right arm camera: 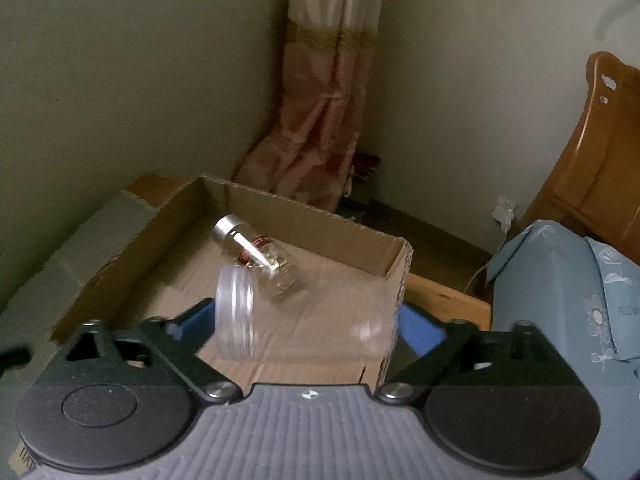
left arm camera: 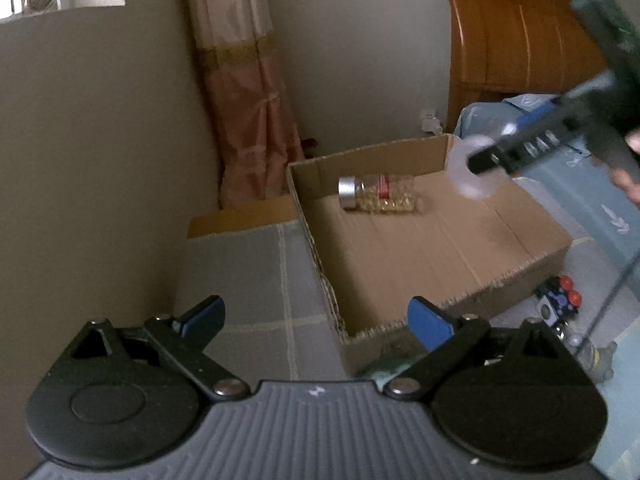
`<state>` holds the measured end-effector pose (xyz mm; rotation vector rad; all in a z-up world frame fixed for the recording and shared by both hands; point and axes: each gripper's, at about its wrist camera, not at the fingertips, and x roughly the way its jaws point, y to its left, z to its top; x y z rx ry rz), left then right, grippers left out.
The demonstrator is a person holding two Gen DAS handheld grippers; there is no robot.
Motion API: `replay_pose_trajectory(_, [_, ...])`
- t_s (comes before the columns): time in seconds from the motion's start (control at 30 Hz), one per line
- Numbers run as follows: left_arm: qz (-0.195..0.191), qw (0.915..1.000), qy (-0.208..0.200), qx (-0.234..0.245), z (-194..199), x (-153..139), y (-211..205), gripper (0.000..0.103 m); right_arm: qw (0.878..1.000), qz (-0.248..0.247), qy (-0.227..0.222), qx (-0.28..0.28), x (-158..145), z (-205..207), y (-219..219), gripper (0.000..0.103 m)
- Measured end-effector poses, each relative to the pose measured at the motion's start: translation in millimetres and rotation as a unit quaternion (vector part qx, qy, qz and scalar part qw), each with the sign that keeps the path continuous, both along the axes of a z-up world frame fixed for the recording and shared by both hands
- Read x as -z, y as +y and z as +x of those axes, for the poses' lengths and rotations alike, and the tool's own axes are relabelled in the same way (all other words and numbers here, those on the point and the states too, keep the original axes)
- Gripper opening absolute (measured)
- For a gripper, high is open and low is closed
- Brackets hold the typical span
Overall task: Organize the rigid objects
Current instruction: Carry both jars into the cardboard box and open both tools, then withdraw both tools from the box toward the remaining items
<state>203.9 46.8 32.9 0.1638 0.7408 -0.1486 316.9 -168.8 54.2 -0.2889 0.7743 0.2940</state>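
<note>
An open cardboard box (left arm camera: 520, 268) (right arm camera: 394, 256) sits on the bed. A glass jar with a silver lid (left arm camera: 378, 194) (right arm camera: 260, 256), filled with yellow capsules, lies on its side on the box floor. My left gripper (left arm camera: 314, 312) is open and empty above the box's near left corner. My right gripper (right arm camera: 308, 316) hangs open over the box. An empty clear plastic jar (right arm camera: 236, 312) with a white threaded rim lies sideways and blurred between its blue pads, not pinched by them. In the left wrist view that jar (left arm camera: 464, 184) is a pale blur under the right gripper's finger (left arm camera: 520, 148).
A checked grey sheet (left arm camera: 248, 272) covers the bed left of the box. Small toys with red knobs (left arm camera: 560, 304) and a clear bottle (left arm camera: 592, 352) lie right of it. A blue pillow (right arm camera: 560, 288), a wooden headboard (left arm camera: 516, 40), a pink curtain (right arm camera: 320, 120) and walls surround the bed.
</note>
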Motion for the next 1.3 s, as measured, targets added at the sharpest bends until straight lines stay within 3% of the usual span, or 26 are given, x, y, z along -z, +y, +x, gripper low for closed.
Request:
replay_pose_trajectory(0.3, [-0.003,0.9998,0.002,0.017,-24.1,1.8,1.5,0.098,1.000,0.000,-0.006,0.000,-7.8,-13.7,-1.6,0.103])
replay_pose_trajectory(0.7, [-0.024,0.9991,0.008,0.034,-61.6,11.4,-0.6,0.101,0.999,0.032,-0.005,0.011,-2.6,-95.2,-20.5,0.103])
replay_pose_trajectory(0.97, [-0.047,0.9981,0.007,0.040,-90.3,23.6,-4.3,0.101,0.995,0.054,0.016,0.088,43.0,-136.6,-44.0,0.103])
replay_pose_trajectory(1.3, [-0.055,0.9974,0.014,0.045,-99.3,32.7,-8.1,0.101,0.972,0.119,0.076,0.186,104.2,-158.4,-58.5,0.103])
